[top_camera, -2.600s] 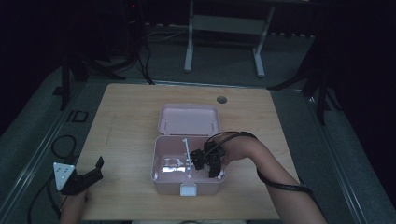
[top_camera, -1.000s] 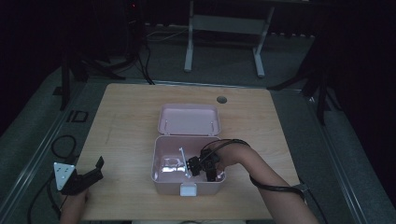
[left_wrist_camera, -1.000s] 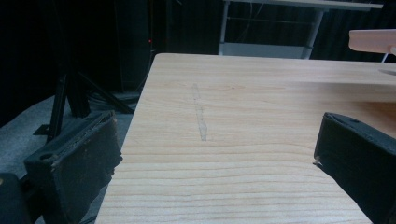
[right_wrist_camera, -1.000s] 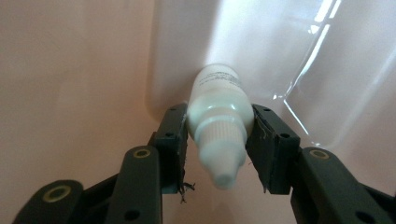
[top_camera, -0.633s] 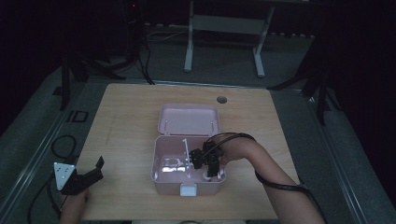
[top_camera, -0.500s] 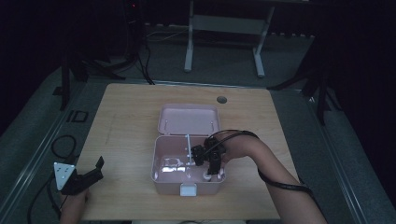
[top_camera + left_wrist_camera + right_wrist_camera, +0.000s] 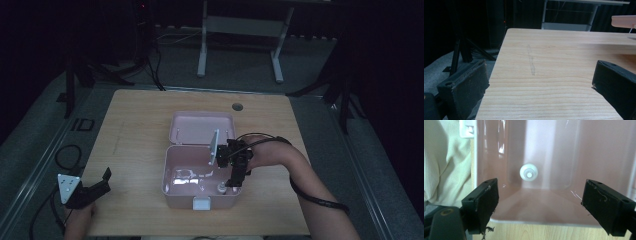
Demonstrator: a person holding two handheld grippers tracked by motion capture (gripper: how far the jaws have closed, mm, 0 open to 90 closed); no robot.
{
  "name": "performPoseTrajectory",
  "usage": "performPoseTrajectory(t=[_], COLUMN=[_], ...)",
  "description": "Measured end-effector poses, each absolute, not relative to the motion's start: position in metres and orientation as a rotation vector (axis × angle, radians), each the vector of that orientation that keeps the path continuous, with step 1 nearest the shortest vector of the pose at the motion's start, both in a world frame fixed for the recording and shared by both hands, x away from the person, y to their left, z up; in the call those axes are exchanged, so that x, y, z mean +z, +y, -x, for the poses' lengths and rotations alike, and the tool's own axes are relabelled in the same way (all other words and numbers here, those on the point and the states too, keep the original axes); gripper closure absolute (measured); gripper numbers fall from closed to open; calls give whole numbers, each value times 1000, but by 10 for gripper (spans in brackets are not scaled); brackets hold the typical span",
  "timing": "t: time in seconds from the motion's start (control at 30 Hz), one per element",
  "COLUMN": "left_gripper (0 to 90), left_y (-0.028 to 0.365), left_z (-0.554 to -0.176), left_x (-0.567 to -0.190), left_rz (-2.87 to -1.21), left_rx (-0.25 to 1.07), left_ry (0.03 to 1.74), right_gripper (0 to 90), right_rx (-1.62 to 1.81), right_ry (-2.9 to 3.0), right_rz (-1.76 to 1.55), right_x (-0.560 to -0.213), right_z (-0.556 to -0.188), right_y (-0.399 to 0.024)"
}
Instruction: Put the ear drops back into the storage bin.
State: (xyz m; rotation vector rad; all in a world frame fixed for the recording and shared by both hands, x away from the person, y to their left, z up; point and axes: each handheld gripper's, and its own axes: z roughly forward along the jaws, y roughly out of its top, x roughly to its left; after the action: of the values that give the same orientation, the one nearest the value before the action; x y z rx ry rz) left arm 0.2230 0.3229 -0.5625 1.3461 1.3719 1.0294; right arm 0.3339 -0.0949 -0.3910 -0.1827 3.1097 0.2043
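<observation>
Right gripper [image 7: 234, 181] over the open pink box [image 7: 172, 187], jaws just opened wide, nothing between the pads. Small white round piece [image 7: 529, 174] standing on the box floor beyond and between the two fingertips [image 7: 485, 195], touched by neither. Left gripper [image 7: 95, 189] low at the table [image 7: 554, 62] edge, well apart from the box, jaws spread and empty.

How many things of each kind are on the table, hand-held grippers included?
Pink box: 1
White cap in the box: 1
Hand-held grippers: 2, left and right
Total: 4
</observation>
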Motion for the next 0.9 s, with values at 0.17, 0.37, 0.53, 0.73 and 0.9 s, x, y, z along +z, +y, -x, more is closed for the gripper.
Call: performPoseTrajectory(t=[0.17, 0.37, 0.53, 0.73, 0.9], left_gripper=[5, 5, 5, 5, 5], left_y=[323, 323, 323, 323, 323], left_z=[-223, -223, -223, -223, -223], left_x=[-563, -563, -563, -563, -563], left_rz=[-1346, -1346, -1343, -1349, -1348], left_rx=[1030, 1030, 1030, 1031, 1032], left_ry=[1371, 1372, 1371, 1370, 1369], right_gripper=[135, 142, 142, 142, 142], right_rx=[242, 329, 367, 350, 373], right_ry=[3089, 3032, 3006, 3004, 2996], right_rz=[162, 16, -56, -138, -226], right_x=[-386, -380, -382, -391, -400], right_z=[-335, -345, -348, -353, -357], right_y=[-103, -127, -143, -165, -185])
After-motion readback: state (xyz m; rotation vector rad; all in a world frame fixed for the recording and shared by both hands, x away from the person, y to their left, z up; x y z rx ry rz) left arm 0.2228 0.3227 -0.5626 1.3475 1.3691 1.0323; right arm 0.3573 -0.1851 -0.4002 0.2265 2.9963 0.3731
